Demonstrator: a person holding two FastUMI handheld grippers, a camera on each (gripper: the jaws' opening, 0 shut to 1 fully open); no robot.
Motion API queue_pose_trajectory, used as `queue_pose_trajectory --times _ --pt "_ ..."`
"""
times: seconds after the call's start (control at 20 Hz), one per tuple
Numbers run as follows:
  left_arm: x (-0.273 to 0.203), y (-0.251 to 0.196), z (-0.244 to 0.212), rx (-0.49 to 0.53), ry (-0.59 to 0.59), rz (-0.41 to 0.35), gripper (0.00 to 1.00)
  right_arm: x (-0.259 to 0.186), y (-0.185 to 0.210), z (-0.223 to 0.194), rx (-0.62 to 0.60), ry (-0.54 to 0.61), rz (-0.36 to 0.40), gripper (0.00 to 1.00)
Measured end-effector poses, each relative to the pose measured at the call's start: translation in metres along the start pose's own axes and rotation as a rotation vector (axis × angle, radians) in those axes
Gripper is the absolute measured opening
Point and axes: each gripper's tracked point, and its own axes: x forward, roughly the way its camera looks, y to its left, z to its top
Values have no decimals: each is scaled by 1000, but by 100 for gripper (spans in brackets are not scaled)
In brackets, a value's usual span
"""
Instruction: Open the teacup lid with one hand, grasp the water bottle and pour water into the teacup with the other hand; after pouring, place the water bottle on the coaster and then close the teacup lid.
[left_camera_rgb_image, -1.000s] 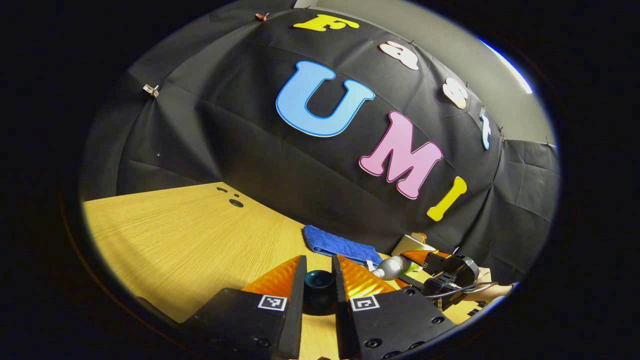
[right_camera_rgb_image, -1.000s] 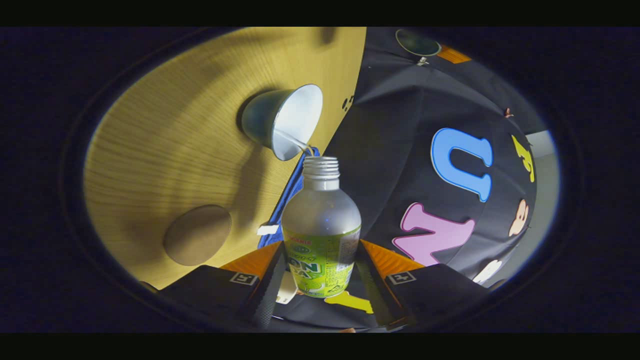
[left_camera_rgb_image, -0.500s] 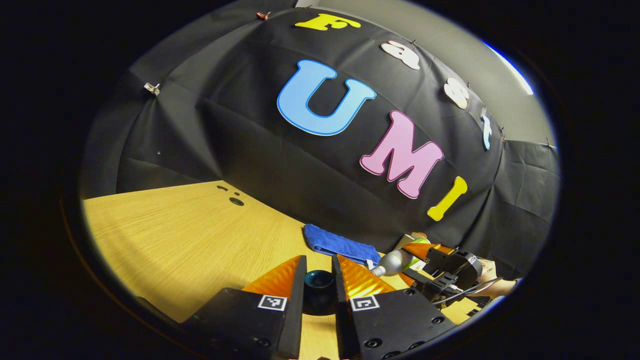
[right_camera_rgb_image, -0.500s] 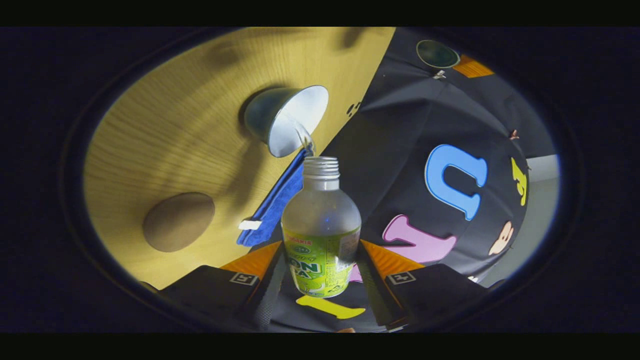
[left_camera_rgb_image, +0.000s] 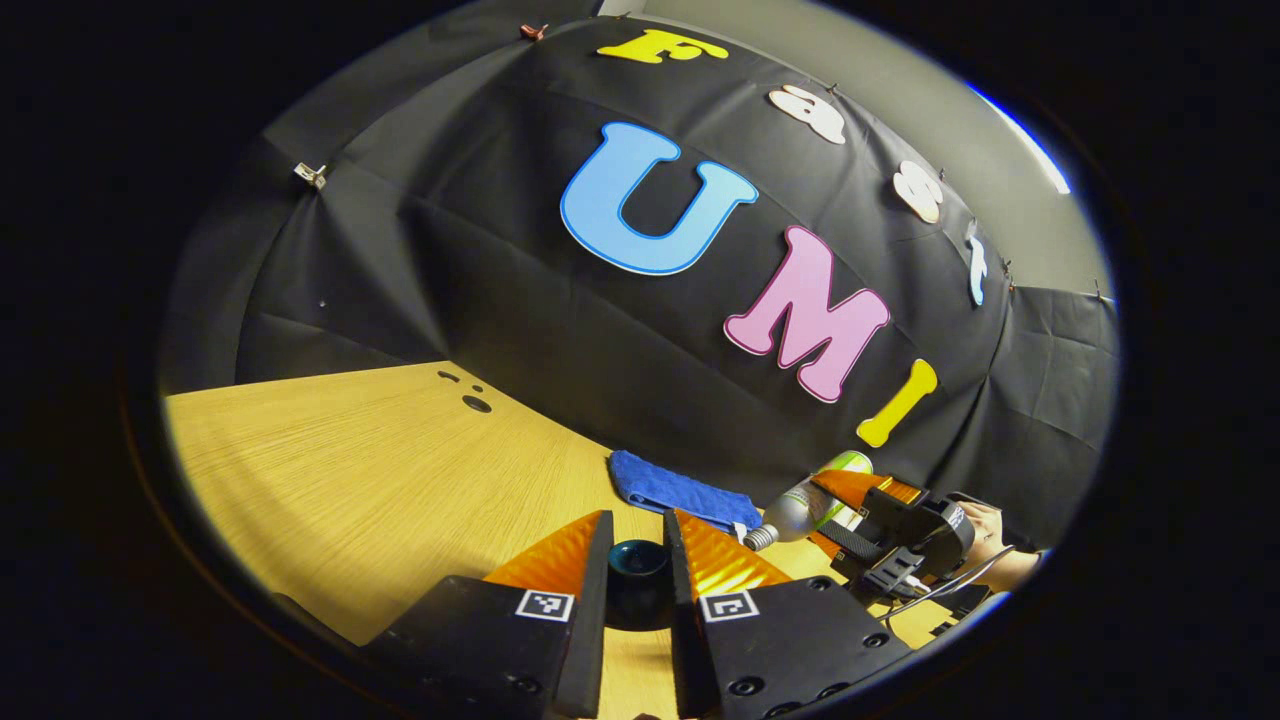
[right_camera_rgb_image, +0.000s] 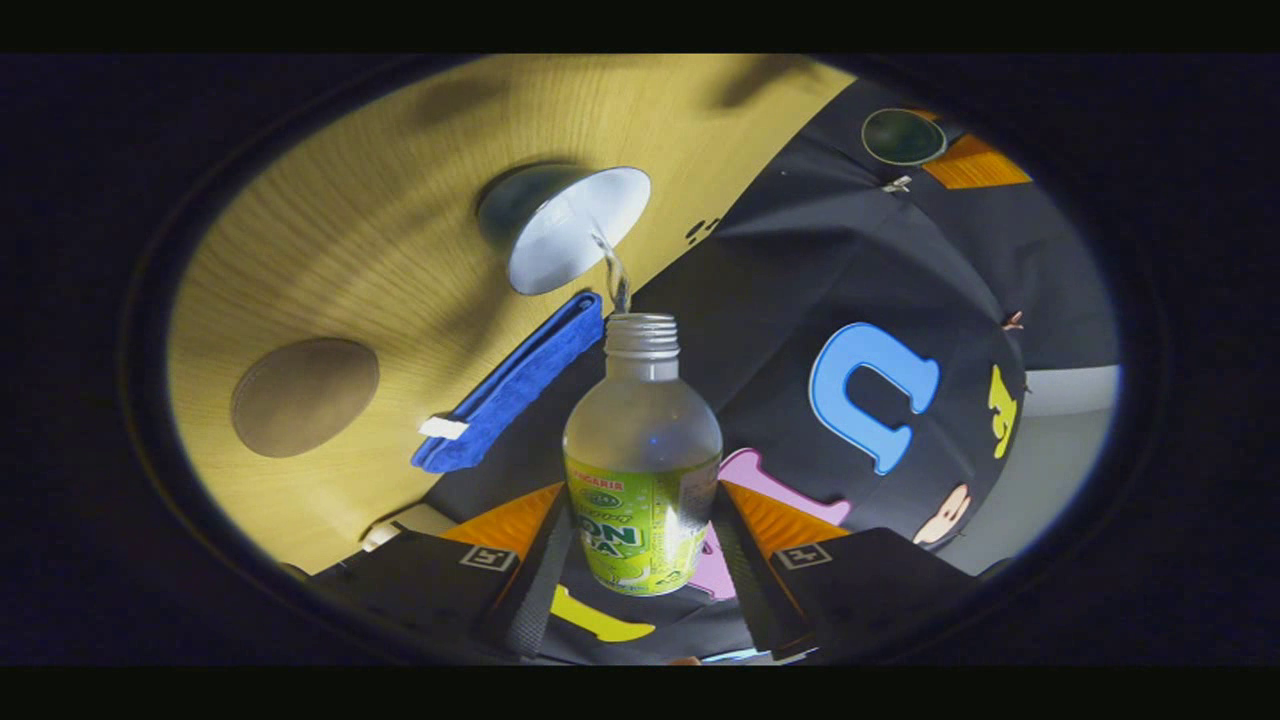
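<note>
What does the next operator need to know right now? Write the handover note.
Left gripper: shut on the teacup lid by its knob, held off the cup.
Right gripper: shut on the water bottle, tipped, a thin stream running from its mouth into the open teacup.
Coaster lies bare on the table, beyond the blue cloth.
Done: lid off, bottle grasped, pouring under way.
Left: finish pouring, stand bottle on coaster, close lid.

Materials and finishes

Table (right_camera_rgb_image: 380, 230): matt wood grain. Cloth (right_camera_rgb_image: 510, 385): blue, fuzzy fabric. Bottle (right_camera_rgb_image: 642, 460): frosted clear plastic, glossy printed label. Cup (right_camera_rgb_image: 560, 225): smooth, glazed-looking white interior. Lid (left_camera_rgb_image: 638, 565): dark, glossy. Coaster (right_camera_rgb_image: 305, 397): matt brown.
</note>
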Motion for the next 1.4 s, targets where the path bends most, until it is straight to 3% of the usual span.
queue_pose_trajectory --times 0.25,0.35,0.4,0.45,0.65,0.7,0.75,0.8,0.85,0.95,1.1,1.25,1.4 --pt "0 1 1 -7 -5 2 31 -2 -13 1 -123 -12 -44 75" --pt "-1 1 0 -12 -2 3 31 -1 -16 2 -148 -16 -56 78" --pt "-2 2 1 -14 0 3 31 -2 -18 2 -155 -19 -63 82" --pt "-1 1 0 -16 -1 2 31 -1 -19 3 -160 -22 -69 78" --pt "-1 1 2 -15 -6 3 31 0 -20 4 -155 -29 -82 78" --pt "-2 1 4 -16 -6 3 31 -1 -20 2 -155 -28 -83 74" --pt "-2 0 3 -16 -5 3 31 -3 -20 1 -156 -29 -83 74" --pt "-3 1 3 -17 -4 2 31 -2 -20 2 -159 -30 -85 82" --pt "-3 1 2 -19 -3 2 34 -1 -21 3 -161 -29 -84 82" --pt "-2 1 2 -20 -3 3 31 0 -18 2 -141 -27 -66 78" --pt "-3 0 4 -23 -8 4 31 3 4 -1 30 -30 9 81" --pt "-4 0 3 -26 -6 4 31 0 39 8 377 -51 166 78" --pt "-3 1 3 -27 -4 7 31 -12 58 25 690 -64 256 78"
